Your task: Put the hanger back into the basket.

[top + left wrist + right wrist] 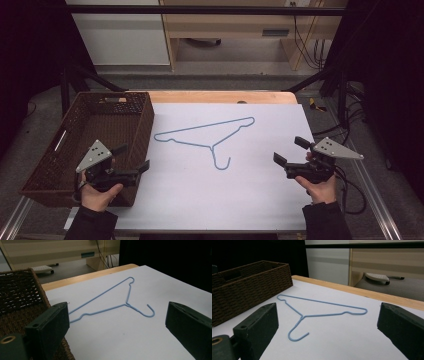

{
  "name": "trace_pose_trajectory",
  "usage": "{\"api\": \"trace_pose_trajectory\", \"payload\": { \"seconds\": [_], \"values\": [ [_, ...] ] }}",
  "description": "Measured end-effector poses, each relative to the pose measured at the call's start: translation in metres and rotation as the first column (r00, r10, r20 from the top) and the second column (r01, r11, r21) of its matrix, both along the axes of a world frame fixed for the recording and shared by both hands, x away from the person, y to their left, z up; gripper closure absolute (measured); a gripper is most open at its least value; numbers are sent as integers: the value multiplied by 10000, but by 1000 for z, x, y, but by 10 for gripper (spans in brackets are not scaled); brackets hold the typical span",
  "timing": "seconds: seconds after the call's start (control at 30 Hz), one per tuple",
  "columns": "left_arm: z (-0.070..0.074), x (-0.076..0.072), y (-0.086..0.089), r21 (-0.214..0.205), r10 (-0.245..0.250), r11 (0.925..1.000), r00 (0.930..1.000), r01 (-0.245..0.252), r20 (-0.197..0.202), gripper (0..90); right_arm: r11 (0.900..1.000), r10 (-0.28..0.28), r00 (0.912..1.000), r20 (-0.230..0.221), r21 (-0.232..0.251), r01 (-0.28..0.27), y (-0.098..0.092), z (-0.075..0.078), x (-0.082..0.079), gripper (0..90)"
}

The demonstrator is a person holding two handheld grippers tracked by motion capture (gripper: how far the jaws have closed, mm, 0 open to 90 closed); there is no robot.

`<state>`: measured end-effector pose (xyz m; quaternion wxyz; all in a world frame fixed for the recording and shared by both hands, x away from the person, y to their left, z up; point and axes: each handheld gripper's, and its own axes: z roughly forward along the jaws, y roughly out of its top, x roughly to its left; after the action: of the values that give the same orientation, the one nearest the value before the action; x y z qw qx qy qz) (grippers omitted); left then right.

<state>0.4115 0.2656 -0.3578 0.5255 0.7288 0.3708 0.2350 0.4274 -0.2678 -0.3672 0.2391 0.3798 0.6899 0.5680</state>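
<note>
dim room, basket (135,120) near corner cut off

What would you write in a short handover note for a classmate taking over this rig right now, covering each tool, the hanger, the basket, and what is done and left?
Left tool: open, holding nothing, beside the basket's near right corner.
Right tool: open, holding nothing, over the right part of the white sheet.
Blue hanger: flat on the sheet between the tools, hook toward the person, untouched.
Wicker basket: at the table's left; nothing shows inside it.
Done: nothing yet.
Left: probably grasp the hanger and move it, perhaps into the basket.
</note>
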Motion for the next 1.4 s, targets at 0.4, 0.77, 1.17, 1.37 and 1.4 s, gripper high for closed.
{"api": "trace_pose_trajectory", "payload": {
  "seconds": [0.4, 0.77, 1.17, 1.37, 1.4],
  "values": [
    [7, 0, -9, 306, -306, 9991, 9995, 303, 105, 52, 9999, 57, 10000, -81, -127, -58, 2, -2, 1, 38],
    [19, 8, -14, 672, -668, 9956, 9976, 656, 156, 53, 9994, 116, 9996, -241, -338, -124, 7, -3, 2, 36],
    [25, 34, -48, 1598, -1257, 9785, 9913, 1302, -382, 58, 9996, 23, 9998, -173, -285, -28, 5, -1, 0, 35],
    [24, 49, -71, 1959, -1475, 9676, 9862, 1595, -749, 59, 9997, 4, 9999, -145, -255, -8, 3, -1, 0, 35],
    [23, 52, -75, 1997, -1513, 9658, 9850, 1652, -833, 59, 9997, 4, 9999, -141, -237, -7, 3, 0, -1, 35]
  ]
}}
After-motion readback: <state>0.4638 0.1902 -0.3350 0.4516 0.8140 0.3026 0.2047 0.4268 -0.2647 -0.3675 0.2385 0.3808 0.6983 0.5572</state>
